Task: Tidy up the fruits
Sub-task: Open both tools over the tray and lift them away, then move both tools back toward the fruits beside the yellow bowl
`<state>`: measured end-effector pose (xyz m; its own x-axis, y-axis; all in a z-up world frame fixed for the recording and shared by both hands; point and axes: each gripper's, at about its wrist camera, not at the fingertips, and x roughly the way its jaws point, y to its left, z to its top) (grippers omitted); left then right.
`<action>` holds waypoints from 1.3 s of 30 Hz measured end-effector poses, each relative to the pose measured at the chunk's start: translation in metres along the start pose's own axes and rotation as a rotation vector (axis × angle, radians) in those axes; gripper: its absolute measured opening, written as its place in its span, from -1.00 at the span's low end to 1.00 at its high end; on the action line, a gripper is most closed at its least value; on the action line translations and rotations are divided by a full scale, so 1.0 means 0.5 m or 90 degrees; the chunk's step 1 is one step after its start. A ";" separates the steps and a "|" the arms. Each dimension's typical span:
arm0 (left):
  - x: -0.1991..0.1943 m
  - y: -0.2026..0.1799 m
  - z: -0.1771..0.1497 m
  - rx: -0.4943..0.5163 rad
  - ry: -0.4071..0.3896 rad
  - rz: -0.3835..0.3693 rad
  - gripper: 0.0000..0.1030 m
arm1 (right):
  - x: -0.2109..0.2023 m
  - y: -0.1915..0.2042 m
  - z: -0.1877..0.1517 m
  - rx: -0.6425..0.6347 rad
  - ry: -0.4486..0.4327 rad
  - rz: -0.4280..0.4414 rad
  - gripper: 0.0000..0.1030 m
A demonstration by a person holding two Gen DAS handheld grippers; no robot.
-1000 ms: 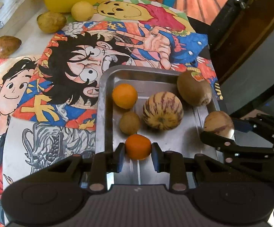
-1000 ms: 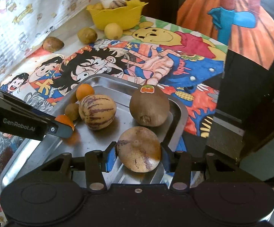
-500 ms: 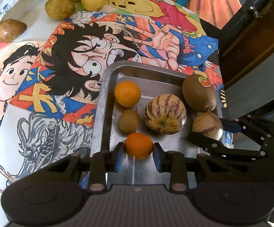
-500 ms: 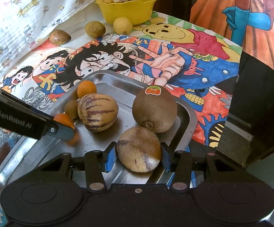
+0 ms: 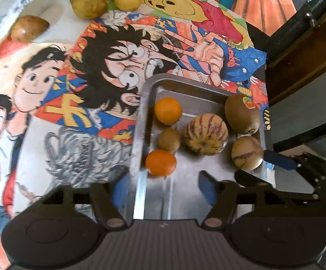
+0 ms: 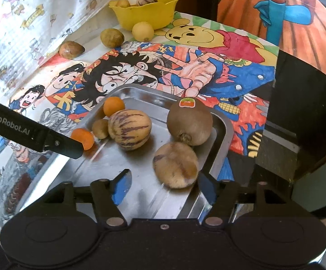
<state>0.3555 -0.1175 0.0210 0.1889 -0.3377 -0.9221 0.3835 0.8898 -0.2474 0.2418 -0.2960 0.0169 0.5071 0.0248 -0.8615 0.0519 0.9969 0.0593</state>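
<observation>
Both my claws, left claw point(image 5: 163, 187) and right claw point(image 6: 163, 185), are apart; 6 fruits lie in the tray point(image 6: 227, 130). Next I fetch the lemon point(image 6: 143, 31).

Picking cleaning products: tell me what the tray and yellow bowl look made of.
Tray: seemingly stainless steel, brushed sheen, with streaky reflections and rolled rim. Yellow bowl: probably plastic, uniformly coloured, smooth, with a moulded scalloped edge.
</observation>
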 end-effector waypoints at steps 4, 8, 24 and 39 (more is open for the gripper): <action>-0.019 0.013 -0.018 0.014 0.007 -0.001 0.64 | -0.031 0.021 -0.016 0.033 0.004 -0.008 0.59; -0.042 0.030 -0.042 0.033 0.011 0.019 0.86 | -0.067 0.044 -0.034 0.068 0.009 -0.019 0.73; -0.119 0.135 -0.155 0.088 0.056 0.074 0.99 | -0.127 0.152 -0.107 0.245 0.145 0.013 0.96; -0.180 0.281 -0.195 -0.018 0.072 0.140 0.99 | -0.091 0.270 -0.047 0.176 0.189 0.122 0.96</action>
<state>0.3040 0.0676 0.0400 0.1624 -0.0999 -0.9817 0.3187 0.9468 -0.0437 0.2056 -0.1611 0.0521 0.2633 0.2673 -0.9269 0.2292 0.9160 0.3292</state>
